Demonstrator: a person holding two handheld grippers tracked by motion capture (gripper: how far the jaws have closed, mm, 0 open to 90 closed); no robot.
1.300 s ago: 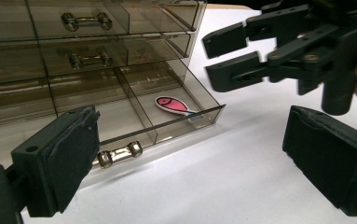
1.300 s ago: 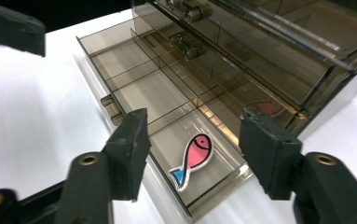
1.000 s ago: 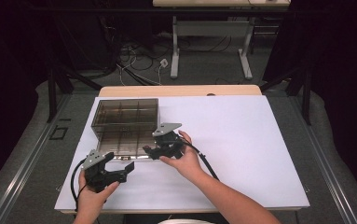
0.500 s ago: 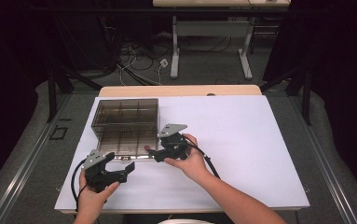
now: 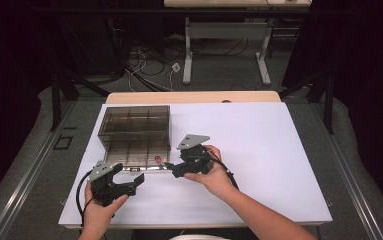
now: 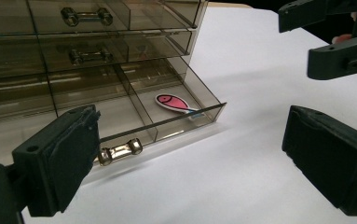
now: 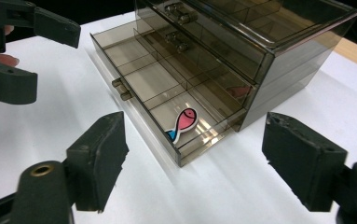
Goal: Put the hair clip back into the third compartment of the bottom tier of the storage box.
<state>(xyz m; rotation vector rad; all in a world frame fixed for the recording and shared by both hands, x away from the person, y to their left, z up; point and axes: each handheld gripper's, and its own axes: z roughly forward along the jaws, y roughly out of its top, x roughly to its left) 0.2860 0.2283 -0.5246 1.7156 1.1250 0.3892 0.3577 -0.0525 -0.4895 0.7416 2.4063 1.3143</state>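
One pink fish tag (image 7: 184,122) already lies in the pulled-out bottom drawer (image 7: 134,88); right claw (image 7: 195,165) has just been opening, empty; left claw (image 6: 190,163) spread; drawer not yet shut.

On the white tabletop (image 5: 279,150), the right tool (image 5: 171,169) — jaws just opened, nothing between them — sits beside the pink fish (image 5: 158,160) in the smoky drawer box's (image 5: 134,127) open drawer, left tool (image 5: 131,182) nearby.

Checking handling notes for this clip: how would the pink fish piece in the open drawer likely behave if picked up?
The pink fish piece looks thin and flat, so probably light and fairly stiff. Lying flush on the glossy floor of the open drawer, it may slide rather than lift. It won't roll.
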